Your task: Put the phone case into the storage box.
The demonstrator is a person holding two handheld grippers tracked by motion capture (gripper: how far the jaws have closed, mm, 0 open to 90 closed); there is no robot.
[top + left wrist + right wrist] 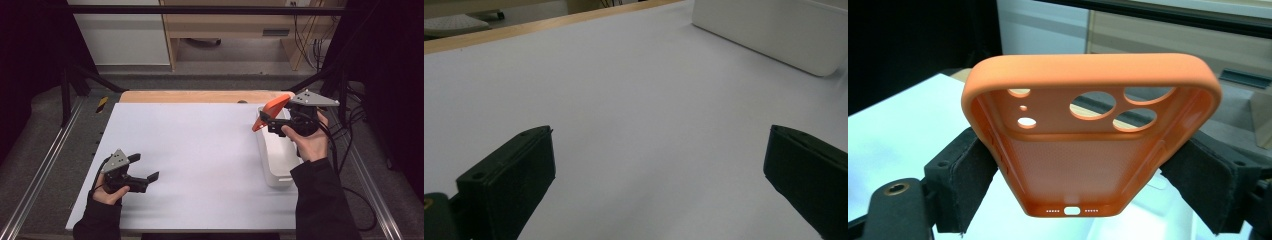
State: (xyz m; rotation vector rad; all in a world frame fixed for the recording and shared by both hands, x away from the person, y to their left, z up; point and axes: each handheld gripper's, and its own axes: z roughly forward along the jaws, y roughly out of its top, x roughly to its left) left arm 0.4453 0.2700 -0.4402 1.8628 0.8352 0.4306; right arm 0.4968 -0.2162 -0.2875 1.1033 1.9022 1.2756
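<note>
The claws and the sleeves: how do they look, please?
Both claws, left and right, are black, each with two blocky jaws and a grey three-cornered plate on top. Black cables trail from them. The person wears long black sleeves.

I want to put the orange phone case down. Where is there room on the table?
The widest bare patch is the white table top between the left gripper and the white bin; the far strip by the wooden edge is bare too. It is crowded at the right: the right gripper holds the orange phone case over the bin.
</note>
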